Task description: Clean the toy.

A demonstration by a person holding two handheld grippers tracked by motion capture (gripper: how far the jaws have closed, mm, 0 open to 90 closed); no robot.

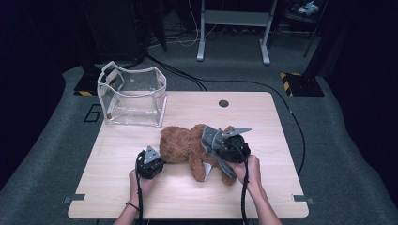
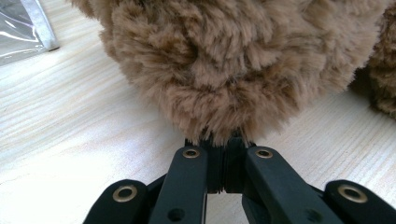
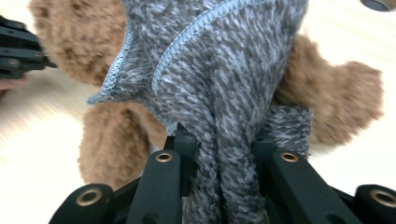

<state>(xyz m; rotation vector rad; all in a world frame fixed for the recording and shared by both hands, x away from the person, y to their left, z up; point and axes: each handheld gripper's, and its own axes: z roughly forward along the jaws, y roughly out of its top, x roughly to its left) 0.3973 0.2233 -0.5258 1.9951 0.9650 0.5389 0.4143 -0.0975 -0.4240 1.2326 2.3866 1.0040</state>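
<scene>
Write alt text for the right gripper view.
The right gripper has its black jaws closed on a bunched fold of grey knit garment that is draped over a brown teddy bear lying on a light wooden table. The left gripper reaches the bear from the left edge.

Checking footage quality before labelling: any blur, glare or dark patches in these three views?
High view: table evenly lit, surroundings nearly black, soft overall; faint reflections on the clear bag. Left gripper view: teddy bear fur sharp, left gripper jaws crisp, no glare. Right gripper view: grey garment fairly sharp, table washed out bright, left edge smeared; right gripper clamps the fabric.
</scene>
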